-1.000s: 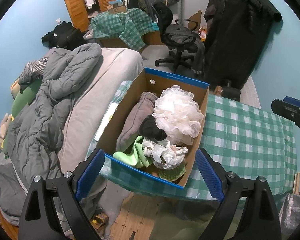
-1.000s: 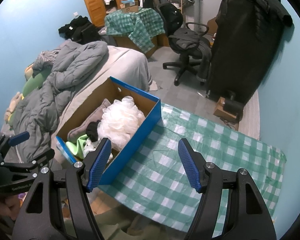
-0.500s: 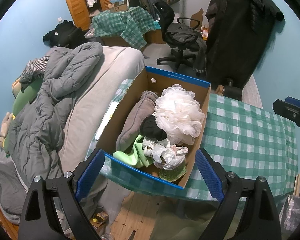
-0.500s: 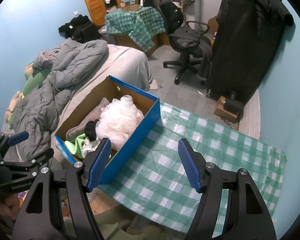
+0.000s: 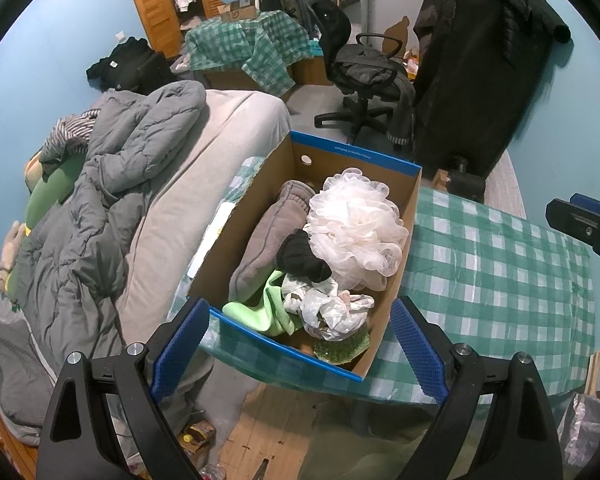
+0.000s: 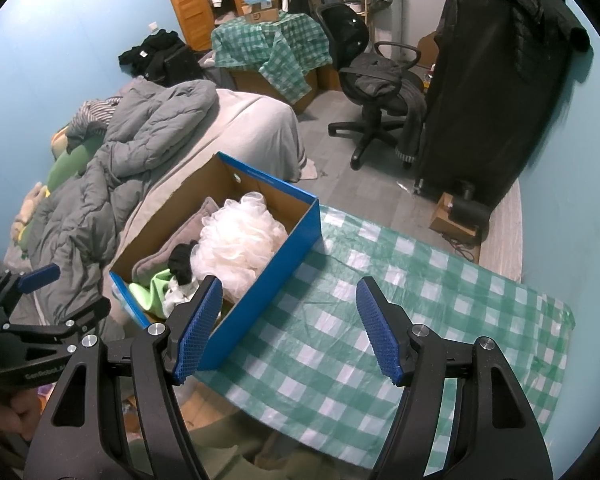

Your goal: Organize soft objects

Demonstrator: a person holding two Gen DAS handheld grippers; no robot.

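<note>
We hold the left tool [image 5: 298,344] with its pads apart and empty above the near end of the cardboard box [image 5: 408,216]. The right tool [image 6: 288,328] hangs likewise spread, gripping nothing, over the checked cloth of the bench [image 6: 440,280]. The box stands at the bench's left edge beside the bed [image 5: 204,152]; in it lie a white mesh pouf [image 5: 356,228], grey towel [image 5: 260,240], black sock [image 5: 300,258] and green cloth [image 5: 268,304].

box [image 5: 411,216]: matt brown cardboard, glossy blue outside
pouf [image 5: 356,232]: frothy white mesh
tablecloth [image 6: 400,292]: slick checked plastic
duvet [image 5: 100,184]: quilted grey cloth
</note>
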